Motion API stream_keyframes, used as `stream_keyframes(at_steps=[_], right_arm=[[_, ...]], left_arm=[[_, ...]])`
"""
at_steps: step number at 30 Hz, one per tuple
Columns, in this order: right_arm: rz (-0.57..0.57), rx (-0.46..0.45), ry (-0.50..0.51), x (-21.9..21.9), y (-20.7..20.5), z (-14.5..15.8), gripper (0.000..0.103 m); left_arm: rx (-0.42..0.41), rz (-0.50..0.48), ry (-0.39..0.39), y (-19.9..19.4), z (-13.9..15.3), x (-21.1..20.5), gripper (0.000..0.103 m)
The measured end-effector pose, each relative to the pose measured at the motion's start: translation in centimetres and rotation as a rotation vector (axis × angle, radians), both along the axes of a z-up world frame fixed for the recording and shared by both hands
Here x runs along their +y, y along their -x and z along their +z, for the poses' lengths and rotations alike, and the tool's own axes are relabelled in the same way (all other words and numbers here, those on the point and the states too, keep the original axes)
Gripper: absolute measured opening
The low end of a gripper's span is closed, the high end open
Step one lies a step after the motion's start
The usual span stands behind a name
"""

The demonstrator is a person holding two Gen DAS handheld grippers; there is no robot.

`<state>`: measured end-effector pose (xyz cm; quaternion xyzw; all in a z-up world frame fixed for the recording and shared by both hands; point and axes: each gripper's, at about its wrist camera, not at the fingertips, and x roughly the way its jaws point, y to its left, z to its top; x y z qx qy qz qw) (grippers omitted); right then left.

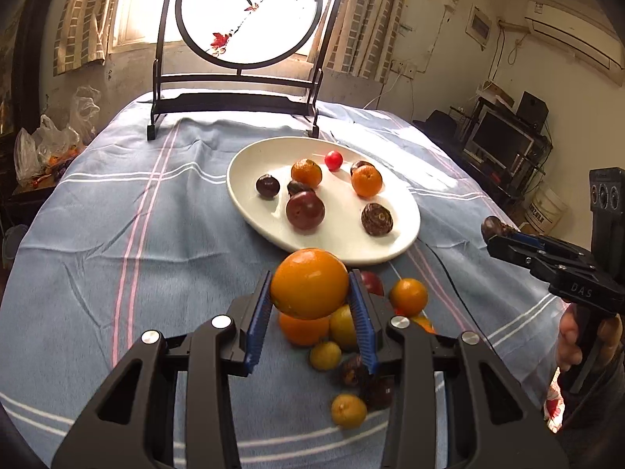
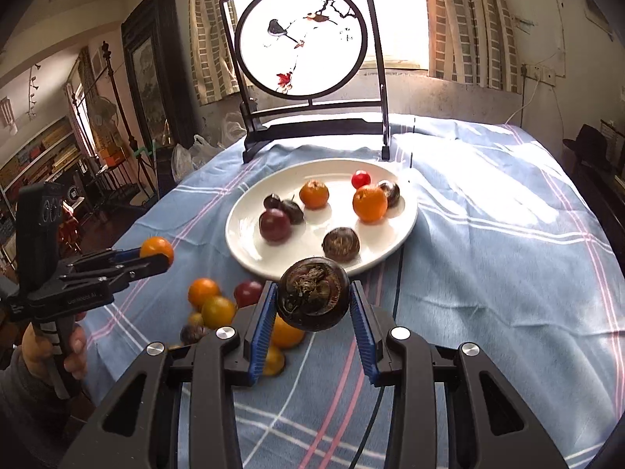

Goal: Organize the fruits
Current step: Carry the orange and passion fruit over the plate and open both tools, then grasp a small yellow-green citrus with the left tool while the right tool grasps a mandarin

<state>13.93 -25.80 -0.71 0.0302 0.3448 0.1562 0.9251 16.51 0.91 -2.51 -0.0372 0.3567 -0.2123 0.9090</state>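
Observation:
My left gripper (image 1: pixel 310 293) is shut on an orange (image 1: pixel 309 283) and holds it above a pile of loose fruits (image 1: pixel 343 336) on the cloth, just before the white oval plate (image 1: pixel 250 203). My right gripper (image 2: pixel 312 301) is shut on a dark brown water chestnut (image 2: pixel 313 299), held above the cloth at the plate's near rim (image 2: pixel 250 262). The plate holds two oranges, a small red fruit, a purple fruit and several dark chestnuts. The left gripper also shows in the right wrist view (image 2: pixel 156 258), the right gripper in the left wrist view (image 1: pixel 493 234).
A black-framed round bird screen (image 1: pixel 250 15) stands at the table's far edge behind the plate. The table wears a blue striped cloth (image 1: pixel 117 215). Plastic bags (image 1: pixel 43 144) lie off the table's left. A thin black cable (image 2: pixel 394 332) runs across the cloth.

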Motion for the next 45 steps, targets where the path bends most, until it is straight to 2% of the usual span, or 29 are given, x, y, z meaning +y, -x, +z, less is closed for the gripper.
stream_keyframes(at_steps=[4, 7, 11, 12, 13, 15, 17, 22, 23, 25, 30, 32, 36, 39, 41, 42, 45], right_arm=[[-0.029, 0.010, -0.031, -0.2, -5.0, 0.9, 0.038], [-0.045, 0.050, -0.058, 0.4, -8.8, -0.3, 0.038], [-0.055, 0.067, -0.066, 1.7, -12.7, -2.1, 0.039], [-0.061, 0.063, -0.074, 1.8, -13.3, -2.4, 0.041], [-0.071, 0.062, -0.071, 1.9, -13.8, -2.5, 0.050], [-0.095, 0.045, -0.070, 1.7, -13.9, -2.4, 0.058], [-0.090, 0.033, -0.077, 1.4, -13.0, -2.0, 0.059], [-0.076, 0.020, -0.054, 0.4, -8.0, -2.1, 0.061], [-0.076, 0.018, -0.031, 0.4, -6.7, -2.4, 0.064], [-0.067, 0.030, -0.017, 0.2, -4.3, -3.2, 0.065], [-0.053, 0.047, -0.051, -0.7, 0.8, -5.0, 0.065], [-0.054, 0.045, -0.064, -0.9, 2.0, -5.5, 0.065], [-0.046, 0.048, -0.088, -1.1, 3.2, -6.0, 0.065], [-0.031, 0.054, -0.061, -0.6, 3.4, -6.1, 0.065], [-0.011, 0.049, -0.044, 0.0, 3.6, -6.1, 0.065], [0.003, 0.046, -0.035, 0.2, 3.7, -6.1, 0.065], [0.053, 0.042, -0.018, 1.0, 4.2, -6.1, 0.064]], left_arm=[[0.009, 0.002, -0.013, -4.7, 0.7, -1.8, 0.038], [0.076, 0.008, 0.013, -8.5, -0.1, -2.8, 0.038], [0.129, 0.022, 0.006, -12.3, -1.3, -4.0, 0.040], [0.146, 0.025, 0.016, -12.9, -1.5, -4.0, 0.041], [0.158, 0.038, 0.024, -13.4, -1.6, -3.8, 0.041], [0.159, 0.057, 0.046, -13.5, -1.3, -3.1, 0.042], [0.141, 0.054, 0.060, -12.6, -0.6, -2.5, 0.044], [0.078, 0.010, 0.028, -6.8, 0.5, -1.8, 0.059], [0.068, -0.002, 0.012, -5.4, 0.4, -1.7, 0.063], [0.049, -0.038, -0.024, -2.2, 0.3, -1.7, 0.063], [-0.016, -0.128, -0.145, 5.6, -1.1, -2.2, 0.064], [-0.007, -0.140, -0.188, 7.2, -2.3, -2.5, 0.064], [0.061, -0.143, -0.210, 8.0, -5.1, -2.7, 0.047], [0.080, -0.130, -0.207, 7.7, -6.2, -2.9, 0.045], [0.090, -0.137, -0.208, 7.3, -6.8, -3.1, 0.030], [0.084, -0.135, -0.210, 7.3, -6.8, -3.2, 0.027], [0.065, -0.146, -0.192, 7.7, -6.4, -3.3, 0.025]])
